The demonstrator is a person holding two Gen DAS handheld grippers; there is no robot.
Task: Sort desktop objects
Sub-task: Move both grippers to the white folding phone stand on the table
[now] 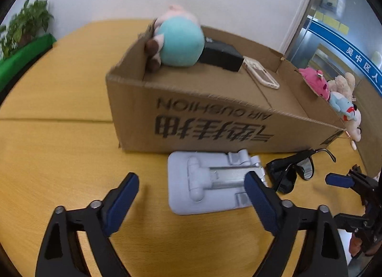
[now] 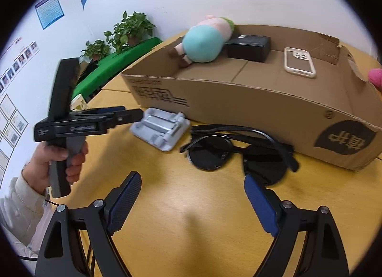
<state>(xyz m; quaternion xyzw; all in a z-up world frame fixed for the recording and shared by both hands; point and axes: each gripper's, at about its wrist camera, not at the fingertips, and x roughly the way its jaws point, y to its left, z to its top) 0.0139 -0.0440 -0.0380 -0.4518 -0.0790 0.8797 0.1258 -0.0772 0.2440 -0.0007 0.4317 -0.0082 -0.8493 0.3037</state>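
While both lie untouched beside the cardboard box [image 1: 214, 119]: grey phone stand [image 1: 207, 183], sunglasses [image 2: 238, 155] (left gripper [image 1: 191, 195] and right gripper [image 2: 191, 195] both spread wide, unladen).

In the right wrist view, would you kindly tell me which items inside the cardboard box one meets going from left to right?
Plush toy with the teal body → black box → phone in its pale case. A pink object shows at the far right edge, but whether it lies in this box cannot be told.

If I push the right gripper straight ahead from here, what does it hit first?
Most likely the sunglasses: the open right gripper points at them, and its right finger's tip already overlaps one lens. The cardboard box lies behind them. Depth is hard to judge.
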